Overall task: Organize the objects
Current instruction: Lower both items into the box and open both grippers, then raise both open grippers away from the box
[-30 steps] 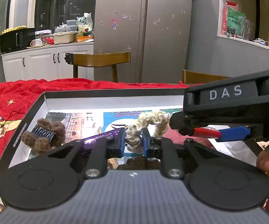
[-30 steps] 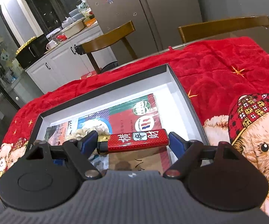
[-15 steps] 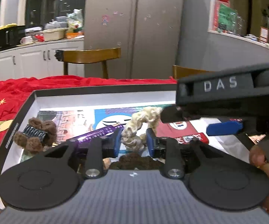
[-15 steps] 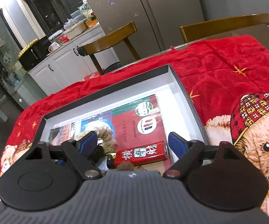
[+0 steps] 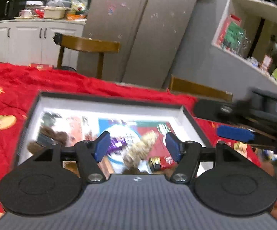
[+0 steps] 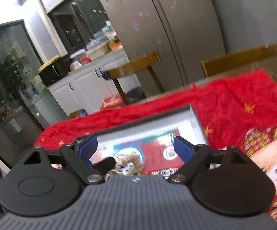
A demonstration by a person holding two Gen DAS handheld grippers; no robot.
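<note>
To the left of the left gripper (image 5: 137, 145), a brown furry hair claw (image 5: 49, 137) was seen lying in the shallow box (image 5: 107, 103), near its left wall. A purple packet (image 5: 117, 142) lay just beyond the left blue pad (image 5: 101, 146). The jaws were opening, and the pads were kept clear of everything; between and below them, resting on the printed floor of the box, the cream braided scrunchie (image 5: 141, 150) was seen — touched by neither pad. Just in front of the right pad, a red rectangular lighter (image 5: 164, 162) with a gold end was laid on the box floor, beside the scrunchie's lower end. A darker brown tuft at the near edge was too blurred to be named. Farther right, the right gripper (image 5: 234, 132) was seen from the side above the red blanket (image 5: 61, 84), outside the box's right wall.

In the right wrist view, the right gripper (image 6: 135, 148) was also opening, its jaws spread wide and nothing caught between them. Below the left pad a black finger of the other tool was visible, and beside it the scrunchie (image 6: 130, 162). The lighter (image 6: 164, 171) — possibly partly hidden by the gripper body — lay below the gap toward the right pad. To the right of that pad, the bear print (image 6: 272, 161) on the blanket was seen.
</note>
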